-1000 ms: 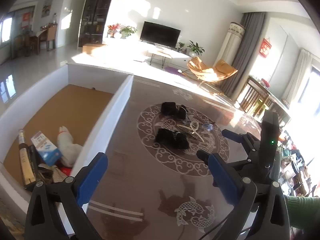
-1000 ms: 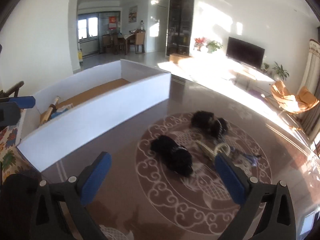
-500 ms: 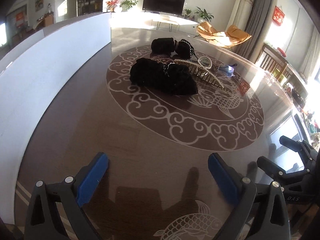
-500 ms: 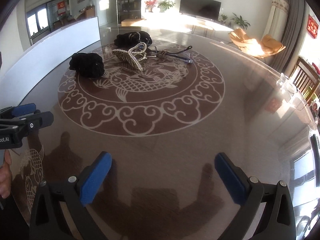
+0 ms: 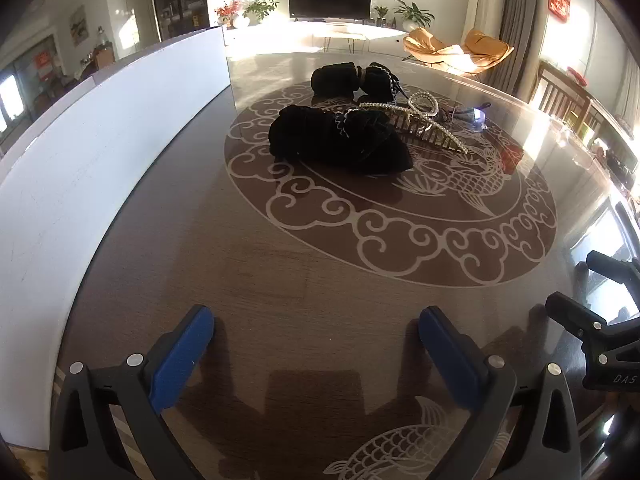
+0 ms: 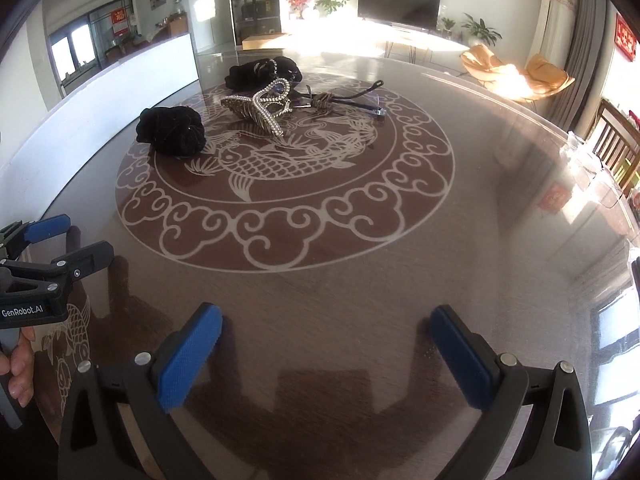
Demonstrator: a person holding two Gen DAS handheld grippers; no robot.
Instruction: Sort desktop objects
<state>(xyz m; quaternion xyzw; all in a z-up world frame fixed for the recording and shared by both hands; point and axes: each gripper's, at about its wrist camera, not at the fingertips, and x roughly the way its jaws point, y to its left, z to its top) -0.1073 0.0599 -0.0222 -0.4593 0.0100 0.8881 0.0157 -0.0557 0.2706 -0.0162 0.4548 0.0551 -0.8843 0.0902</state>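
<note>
Left tool (image 5: 316, 344) and right tool (image 6: 326, 340) gape wide, empty, above the table (image 6: 360, 272).

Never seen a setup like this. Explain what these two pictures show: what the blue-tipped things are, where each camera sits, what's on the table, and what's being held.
There is no robot here. A person holds a hand-operated gripper in each hand, and each gripper carries a wide-angle camera looking forward along its two blue-padded fingers. One picture comes from the left gripper, the other from the right gripper. Each camera also catches the other tool at its edge.

Both grippers are open and hold nothing; they hover over a glossy brown table with a fish-and-cloud pattern.

In the middle lies a small pile: a black fuzzy bundle, a second black bundle behind it, a pearl-studded hair clip, and what look like dark-framed glasses. A white-walled box stands along the table's left side; its inside is not visible now.
</note>
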